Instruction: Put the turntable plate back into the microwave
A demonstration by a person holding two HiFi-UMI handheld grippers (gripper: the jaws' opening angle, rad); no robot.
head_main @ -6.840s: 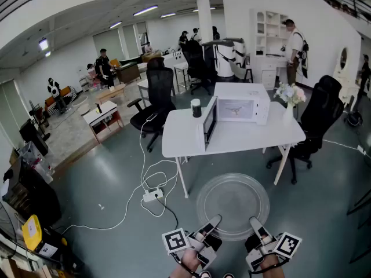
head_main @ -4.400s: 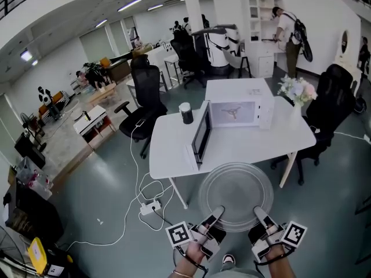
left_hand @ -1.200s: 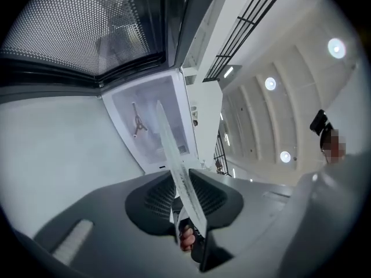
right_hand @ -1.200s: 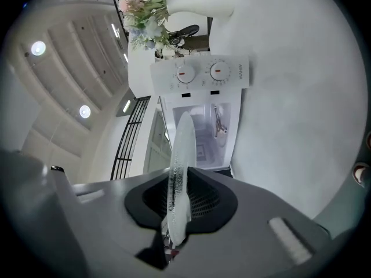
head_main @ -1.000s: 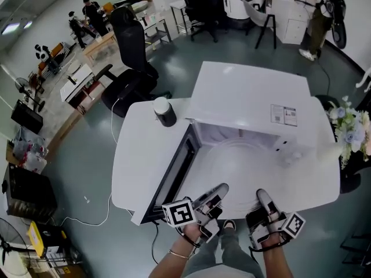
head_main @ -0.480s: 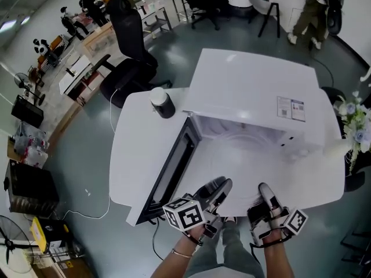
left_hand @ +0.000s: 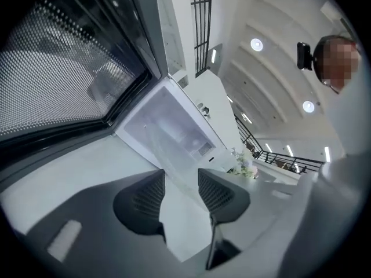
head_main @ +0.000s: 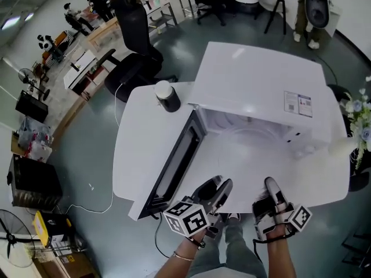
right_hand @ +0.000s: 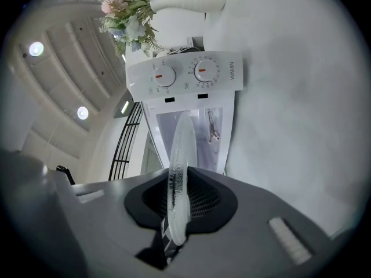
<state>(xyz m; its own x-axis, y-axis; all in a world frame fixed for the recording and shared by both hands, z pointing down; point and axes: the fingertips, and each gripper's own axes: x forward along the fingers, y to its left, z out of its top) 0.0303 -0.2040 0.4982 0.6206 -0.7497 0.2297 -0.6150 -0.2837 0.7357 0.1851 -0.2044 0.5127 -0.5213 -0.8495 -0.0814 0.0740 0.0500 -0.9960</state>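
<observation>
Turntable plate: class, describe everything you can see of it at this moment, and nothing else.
The turntable plate is a round disc of clear glass, pebbled near its rim, seen edge-on in the right gripper view. The right hand-held gripper is shut on its near rim, a pad on each face. Its far part reaches into the open white microwave. Whether it rests on the cavity floor cannot be told.

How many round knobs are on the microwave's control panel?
2, side by side on the control panel in the right gripper view: the left knob and the right knob. None seems hidden.
</observation>
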